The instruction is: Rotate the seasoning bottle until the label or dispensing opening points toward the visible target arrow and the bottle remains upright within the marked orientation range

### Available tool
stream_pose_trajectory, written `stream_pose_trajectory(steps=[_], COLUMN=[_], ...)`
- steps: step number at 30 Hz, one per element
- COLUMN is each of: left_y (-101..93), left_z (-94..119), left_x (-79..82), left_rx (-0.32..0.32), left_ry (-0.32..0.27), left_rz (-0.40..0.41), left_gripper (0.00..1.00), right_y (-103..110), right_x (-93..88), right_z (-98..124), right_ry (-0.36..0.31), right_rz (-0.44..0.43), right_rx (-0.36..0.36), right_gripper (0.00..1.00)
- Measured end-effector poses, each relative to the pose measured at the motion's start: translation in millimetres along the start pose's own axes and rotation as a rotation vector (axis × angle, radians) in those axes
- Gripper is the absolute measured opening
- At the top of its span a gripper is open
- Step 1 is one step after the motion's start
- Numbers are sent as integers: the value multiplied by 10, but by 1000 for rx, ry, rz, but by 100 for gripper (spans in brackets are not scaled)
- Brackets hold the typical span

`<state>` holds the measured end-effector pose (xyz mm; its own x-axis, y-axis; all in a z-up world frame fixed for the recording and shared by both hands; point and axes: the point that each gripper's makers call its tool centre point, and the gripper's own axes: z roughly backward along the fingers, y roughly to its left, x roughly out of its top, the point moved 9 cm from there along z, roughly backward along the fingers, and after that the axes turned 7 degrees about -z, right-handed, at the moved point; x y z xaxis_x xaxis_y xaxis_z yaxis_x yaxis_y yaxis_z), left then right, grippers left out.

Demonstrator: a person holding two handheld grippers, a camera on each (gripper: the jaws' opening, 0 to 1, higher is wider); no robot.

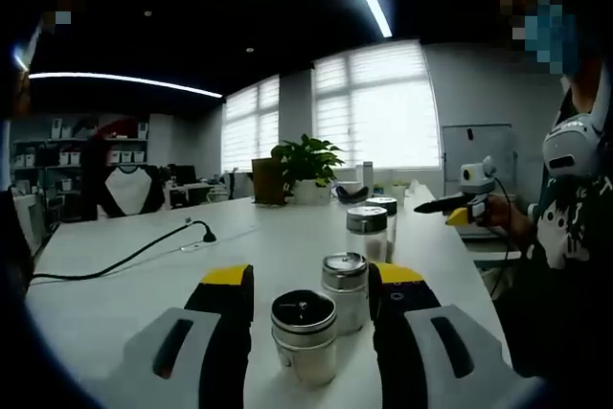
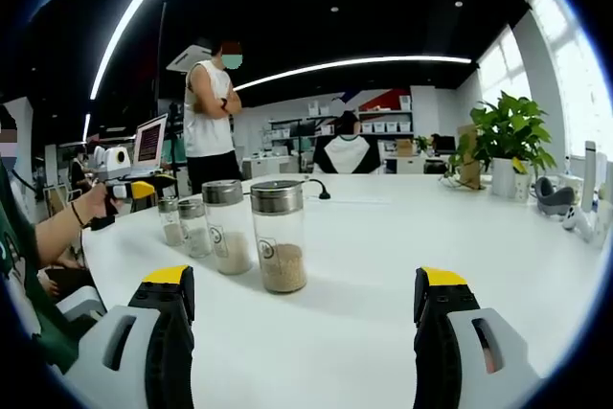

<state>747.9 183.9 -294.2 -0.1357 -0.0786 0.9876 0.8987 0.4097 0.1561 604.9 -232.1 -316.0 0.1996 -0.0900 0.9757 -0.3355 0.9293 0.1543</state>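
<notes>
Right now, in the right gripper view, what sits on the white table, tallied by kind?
Clear glass seasoning bottles with silver metal lids: 4
Green potted plant in a white pot: 1
Black cable: 1
Total: 6

left gripper view: low over desk (image 1: pixel 115 304), close on bottles (image 1: pixel 305 332), facing windows | right gripper view: opposite end, farther back | shared: bottle row, desk

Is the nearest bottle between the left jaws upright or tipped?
Upright: the nearest seasoning bottle stands on its base on the white table, with its dark metal cap level on top.
</notes>
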Motion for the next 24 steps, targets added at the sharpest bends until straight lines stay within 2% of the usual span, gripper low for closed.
stream_pose_trajectory(steps=[2,5,12,15,17,18,22,24], left_y=[10,49,182,240,244,249,193,199], left_z=[-22,-49,-116,-142,-149,-153,-187,-197], left_x=[-16,-53,-165,-182,-182,-187,-224,-235], left_rx=[-80,-142,-222,-219,-268,-273,-318,-317], left_ry=[-3,-3,16,11,-14,-16,20,28], left_rz=[19,45,82,72,94,96,88,89], left_gripper=[51,51,51,52,52,51,51,49], right_y=[-2,7,32,31,25,22,2,-3], right_x=[2,4,-6,-5,5,7,4,0], right_z=[1,-5,-23,-25,-19,-17,-10,-11], right_ry=[1,3,11,14,12,12,12,12], right_rz=[-1,2,4,5,6,6,4,1], right_rx=[-2,-1,6,6,3,3,-4,-5], right_gripper=[98,98,98,98,98,98,98,98])
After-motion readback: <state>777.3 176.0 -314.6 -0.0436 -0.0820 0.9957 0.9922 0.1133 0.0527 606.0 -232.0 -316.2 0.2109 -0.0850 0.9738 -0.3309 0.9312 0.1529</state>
